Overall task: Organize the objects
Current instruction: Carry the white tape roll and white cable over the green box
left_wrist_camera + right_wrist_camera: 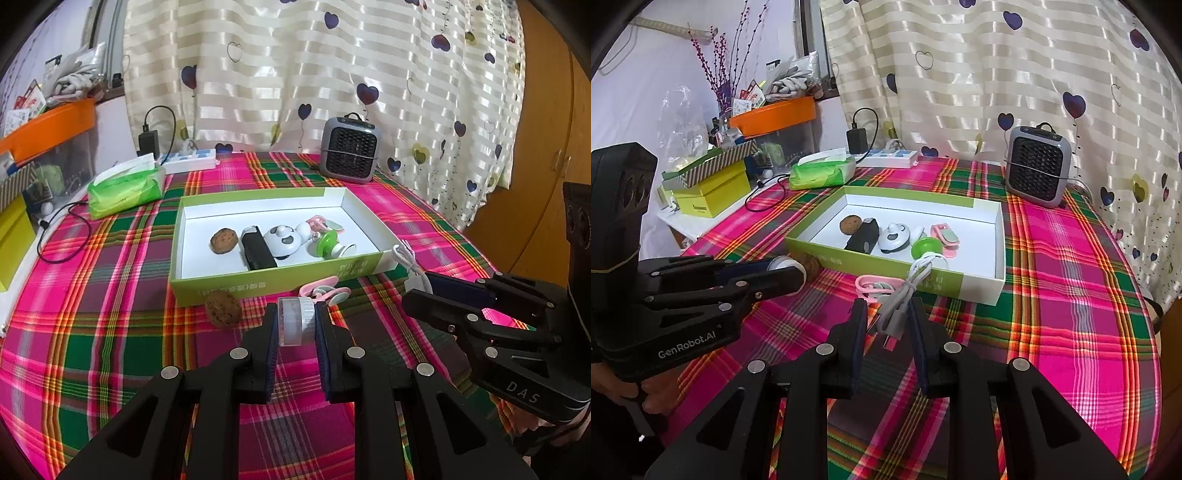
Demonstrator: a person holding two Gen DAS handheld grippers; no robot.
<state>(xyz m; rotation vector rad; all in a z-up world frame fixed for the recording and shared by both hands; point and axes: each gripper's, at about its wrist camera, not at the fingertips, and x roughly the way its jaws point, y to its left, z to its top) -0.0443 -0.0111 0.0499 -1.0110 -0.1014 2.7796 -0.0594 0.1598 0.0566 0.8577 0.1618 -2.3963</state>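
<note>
The left claw (295, 325) was clamped across a small, rigid, light-looking white jar (295, 320), near the green box (258, 286). The right claw (886, 314) pinched a limp coiled cable (905, 295) at its bundled middle, likely to dangle.

Left wrist view sits just behind the left claw (295, 325), angled down across the plaid tabletop (110, 350) toward the curtain (332, 74), close in; right claw (417, 291) enters at its right edge. Right wrist view sits behind the right claw (888, 317), same downward tilt, with the left claw (783, 275) at its left. Both share the green box (258, 288), heater (349, 149) and tissue pack (125, 188).
</note>
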